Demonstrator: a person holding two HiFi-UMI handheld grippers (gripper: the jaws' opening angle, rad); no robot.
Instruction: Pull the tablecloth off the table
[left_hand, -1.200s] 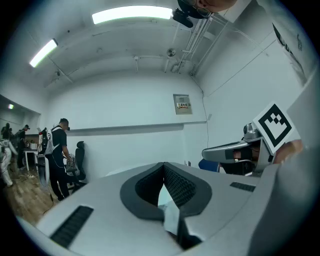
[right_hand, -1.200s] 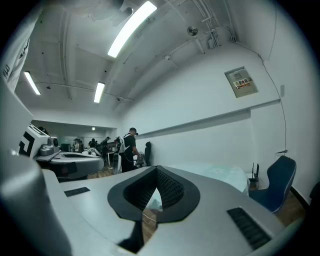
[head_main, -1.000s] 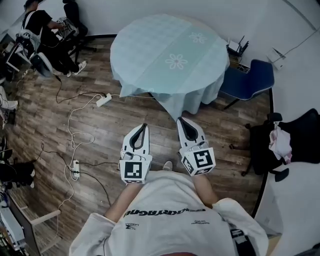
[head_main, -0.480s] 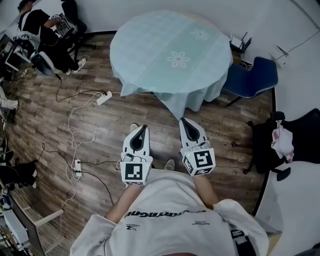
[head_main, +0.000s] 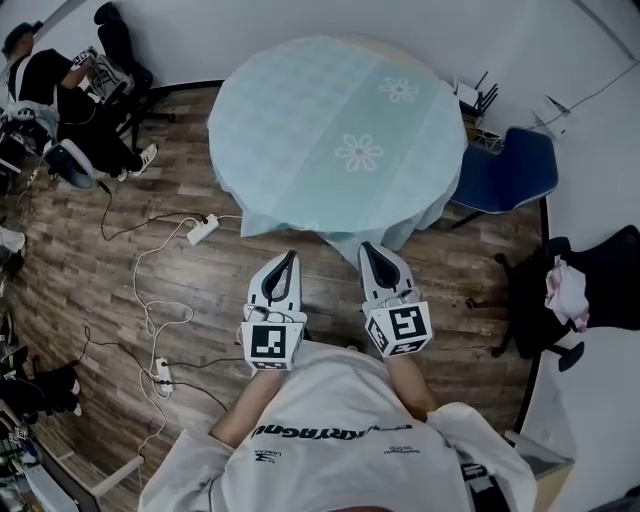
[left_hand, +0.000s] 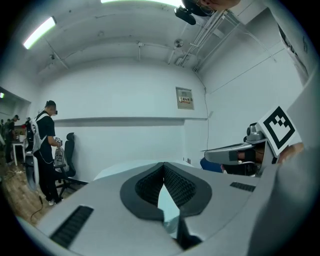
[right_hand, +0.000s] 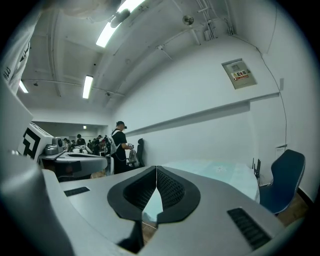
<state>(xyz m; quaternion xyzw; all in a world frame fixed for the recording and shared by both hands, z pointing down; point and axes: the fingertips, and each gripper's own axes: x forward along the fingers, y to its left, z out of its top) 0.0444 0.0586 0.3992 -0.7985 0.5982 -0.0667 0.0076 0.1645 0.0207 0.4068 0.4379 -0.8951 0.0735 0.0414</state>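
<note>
Tablecloth (head_main: 335, 130) hides table, part of blue chair (head_main: 505, 170).

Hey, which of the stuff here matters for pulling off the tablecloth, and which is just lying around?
For the job: tablecloth, left gripper, right gripper.
Lying about: blue chair, power strip, pink cloth.

Pale blue tablecloth (head_main: 330, 130) with white flowers, spread over round table, edges hanging.

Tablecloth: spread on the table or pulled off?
Spread. The tablecloth lies smooth and round, flower prints showing, its hem draping down at the near side. The left gripper and right gripper are shut on nothing.
</note>
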